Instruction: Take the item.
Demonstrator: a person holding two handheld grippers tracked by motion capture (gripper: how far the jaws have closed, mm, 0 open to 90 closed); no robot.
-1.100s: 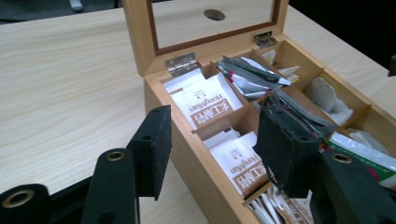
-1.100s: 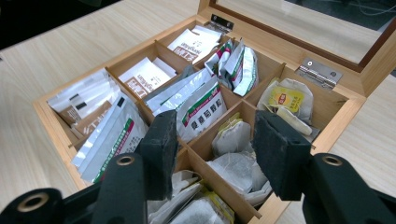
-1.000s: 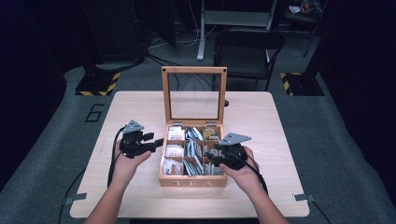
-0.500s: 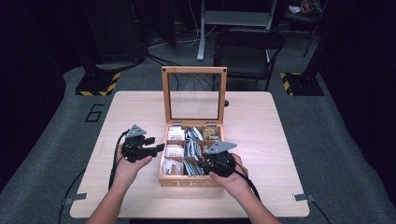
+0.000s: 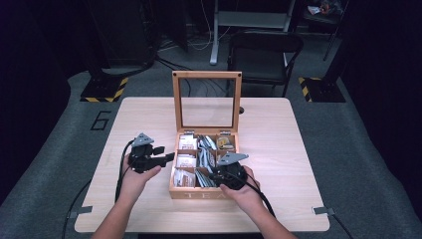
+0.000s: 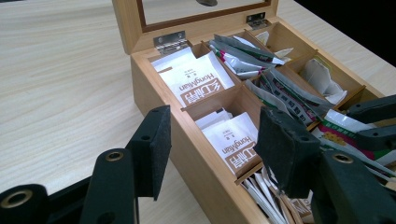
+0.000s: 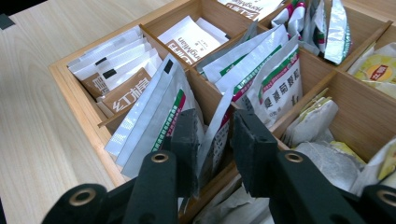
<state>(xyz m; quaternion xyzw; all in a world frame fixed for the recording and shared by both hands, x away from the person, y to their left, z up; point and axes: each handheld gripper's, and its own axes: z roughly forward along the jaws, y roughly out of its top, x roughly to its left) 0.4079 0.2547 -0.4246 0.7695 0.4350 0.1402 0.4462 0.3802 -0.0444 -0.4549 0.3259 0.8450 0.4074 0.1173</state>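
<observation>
Fingers (image 7: 187, 140) of the right gripper (image 7: 215, 140) are seen on either side of a silver sachet (image 7: 212, 135) that stands in a middle compartment of the wooden tea box (image 5: 199, 191). Its jaws have just been closing, and the sachet's edge lies in the narrow gap between them; whether the pads already press on it cannot be told, as a little space seems left on one side. The left gripper (image 6: 210, 144) is held apart from any sachet, its jaws half open astride the box's near wall, with nothing gripped. In the high view, the right gripper (image 5: 226, 172) is seen over the front of the box, and the left gripper (image 5: 164, 158) at the box's left side.

The step in hand is judged to be the picking of one sachet out of the packed row. For the next move, the closing would need to be finished until the foil is firmly pinched, and a straight upward lift would be called for, so that the neighbouring green-striped sachets (image 7: 154, 126) are not dragged out. The box may need to be steadied by the left gripper.
</observation>
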